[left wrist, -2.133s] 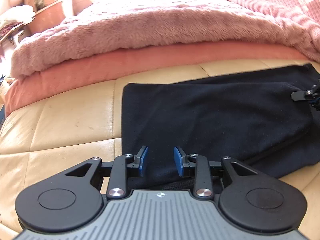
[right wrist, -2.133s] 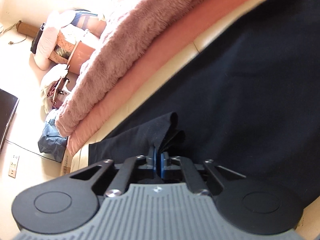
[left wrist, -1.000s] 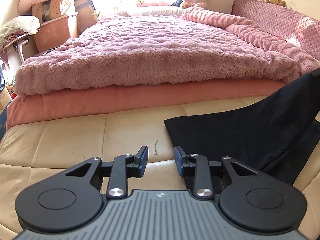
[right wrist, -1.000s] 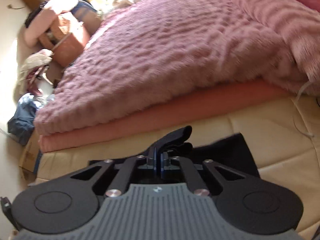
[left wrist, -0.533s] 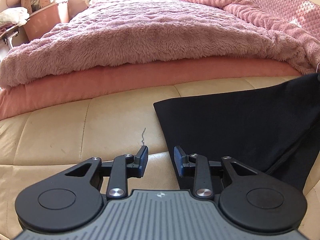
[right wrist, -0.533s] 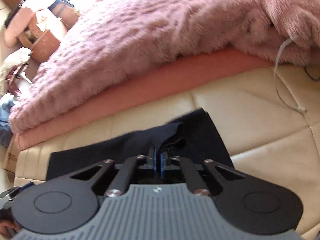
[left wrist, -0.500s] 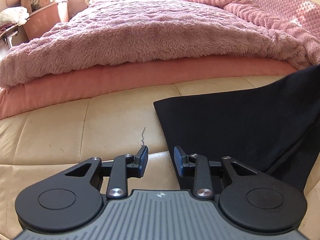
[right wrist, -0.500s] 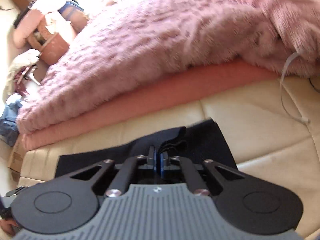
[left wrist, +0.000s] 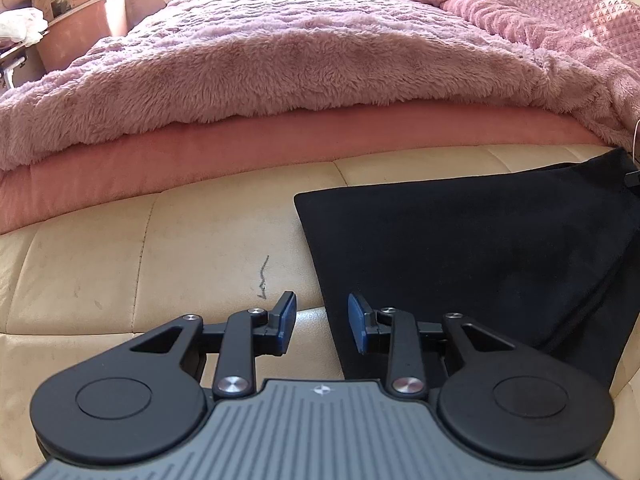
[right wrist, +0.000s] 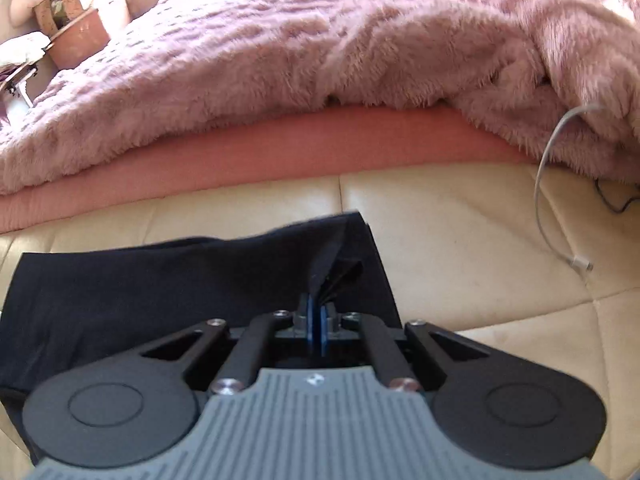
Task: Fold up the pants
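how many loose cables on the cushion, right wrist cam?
2. A white cable hangs from under the pink blanket onto the cream cushion, plug at right. A thin dark cable lies by the blanket's edge. More may be hidden.

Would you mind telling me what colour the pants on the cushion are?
Black, or a very dark navy; the pants show best in the left wrist view.

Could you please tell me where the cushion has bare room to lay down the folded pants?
Bare cushion lies left of the pants, below the blanket. The right end is crowded by a cable.
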